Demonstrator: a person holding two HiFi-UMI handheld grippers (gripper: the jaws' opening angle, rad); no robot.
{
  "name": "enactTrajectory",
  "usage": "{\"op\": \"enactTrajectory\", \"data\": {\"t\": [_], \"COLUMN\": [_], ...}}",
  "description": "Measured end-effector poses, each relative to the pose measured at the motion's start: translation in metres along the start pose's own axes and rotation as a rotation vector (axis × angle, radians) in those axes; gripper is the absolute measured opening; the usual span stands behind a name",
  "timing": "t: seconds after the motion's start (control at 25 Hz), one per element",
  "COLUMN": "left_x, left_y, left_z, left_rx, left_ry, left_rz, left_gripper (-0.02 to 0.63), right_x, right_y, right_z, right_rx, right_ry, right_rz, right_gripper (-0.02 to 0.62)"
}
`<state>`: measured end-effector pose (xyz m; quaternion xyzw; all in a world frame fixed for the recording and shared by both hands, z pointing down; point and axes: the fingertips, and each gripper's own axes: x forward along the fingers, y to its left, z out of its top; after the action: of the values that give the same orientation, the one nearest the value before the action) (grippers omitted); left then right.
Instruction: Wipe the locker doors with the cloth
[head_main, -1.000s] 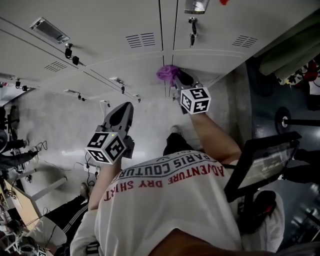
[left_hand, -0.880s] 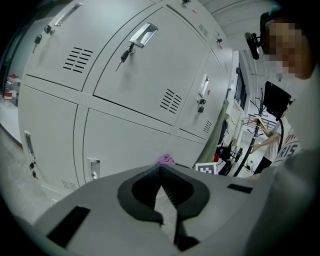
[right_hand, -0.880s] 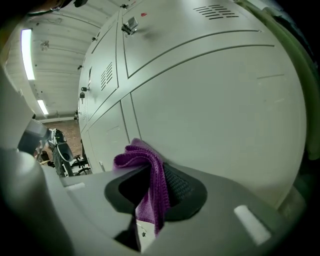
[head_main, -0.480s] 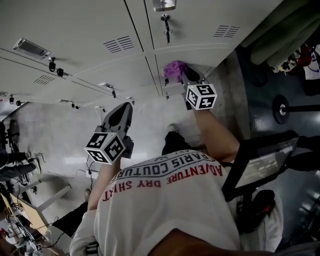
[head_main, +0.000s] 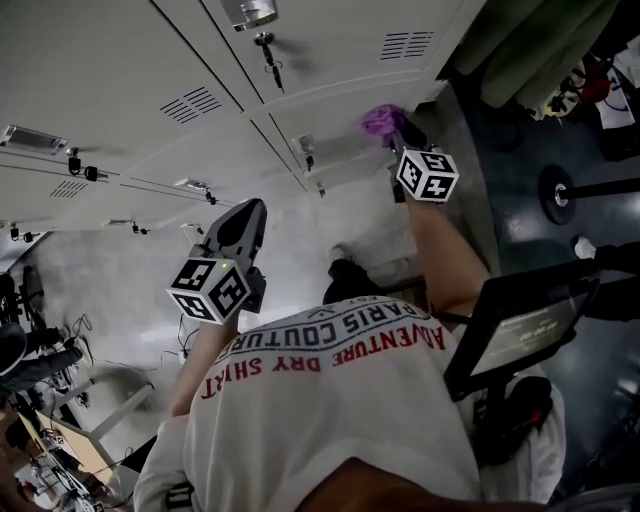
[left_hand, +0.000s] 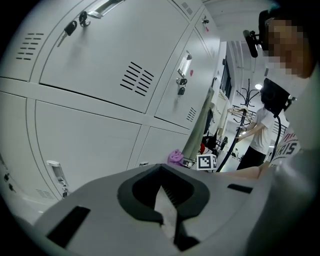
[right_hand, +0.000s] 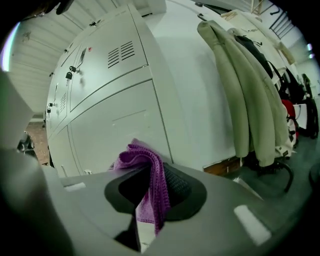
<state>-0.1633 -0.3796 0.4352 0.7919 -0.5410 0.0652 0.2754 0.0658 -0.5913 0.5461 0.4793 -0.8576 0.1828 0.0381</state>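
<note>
Right gripper view: cloth (right_hand: 142, 162), seemingly soft, light; right gripper (right_hand: 151, 192) clamps its bunched middle, against lower locker door (right_hand: 115, 132). Left gripper (left_hand: 166, 200) closed, empty.

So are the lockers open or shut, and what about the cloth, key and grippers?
locker doors: all shut
key: hanging in a door's lock
cloth: bunched, pinched by the right gripper, at a lower door
right gripper: shut on the cloth
left gripper: shut, empty, away from the lockers
coats: hanging beside the lockers
</note>
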Motion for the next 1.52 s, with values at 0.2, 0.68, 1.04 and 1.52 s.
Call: {"op": "enactTrajectory", "data": {"t": [0.2, 0.68, 1.04, 1.52], "left_x": [0.012, 0.001, -0.015, -0.039], "left_y": [-0.008, 0.0, 0.011, 0.04], "left_z": [-0.002, 0.004, -0.001, -0.008], "left_rx": [0.012, 0.012, -0.032, -0.07], "left_ry": [0.023, -0.006, -0.036, -0.051], "left_rz": [-0.028, -0.008, 0.022, 0.099], "left_gripper": [0.002, 0.002, 0.002, 0.002], "right_x": [-0.01, -0.02, -0.034, 0.019], "right_y": [-0.037, -0.032, 0.073, 0.171], "right_z": [0.001, -0.002, -0.03, -0.085], "right_rx": [0.096, 0.107, 0.157, 0.04], "right_ry": [-0.013, 0.0, 0.019, 0.144], "right_rz": [-0.072, -0.068, 0.159, 0.348], "right_gripper": [0.067, 0.067, 0.067, 0.067]}}
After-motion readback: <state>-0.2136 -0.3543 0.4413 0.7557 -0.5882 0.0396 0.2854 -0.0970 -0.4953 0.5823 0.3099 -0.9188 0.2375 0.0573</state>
